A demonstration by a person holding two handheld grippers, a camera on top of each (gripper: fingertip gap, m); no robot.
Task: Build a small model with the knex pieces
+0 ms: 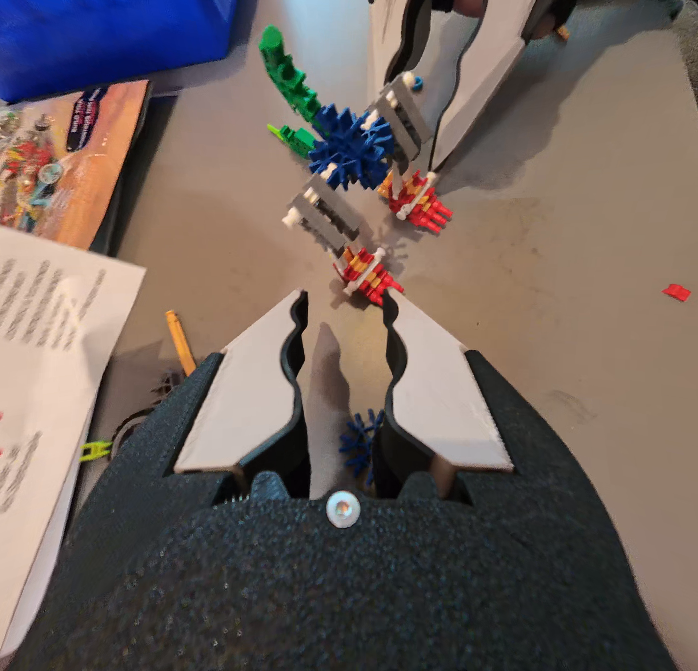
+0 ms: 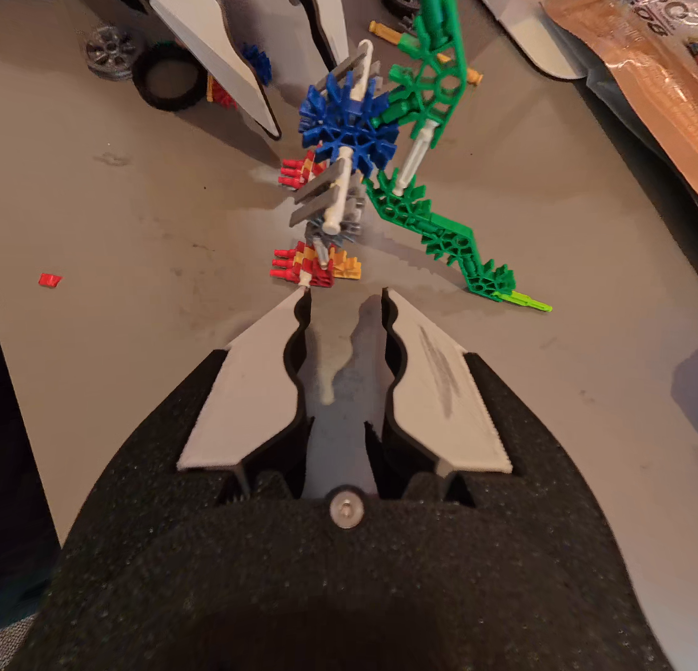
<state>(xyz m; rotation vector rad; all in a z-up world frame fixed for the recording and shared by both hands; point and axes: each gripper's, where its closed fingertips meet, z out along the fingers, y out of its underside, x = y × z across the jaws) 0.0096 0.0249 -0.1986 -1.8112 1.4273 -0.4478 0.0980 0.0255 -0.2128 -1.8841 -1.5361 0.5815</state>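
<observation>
On the grey worktop (image 1: 528, 313), a construction-toy model (image 1: 351, 151) stands at 12 o'clock of both grippers, left gripper (image 1: 345, 298) and right gripper (image 2: 345, 294), fingers released, tips just beside its red feet (image 2: 302, 266).

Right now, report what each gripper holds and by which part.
Nothing is held. The left gripper and right gripper are both open, each with a fingertip at a red-and-yellow foot of the toy model.

Grey tabletop (image 1: 528, 351), evenly lit.
Surface scuffed and stained; soft shadows; dark edge at near left in right wrist view.
</observation>
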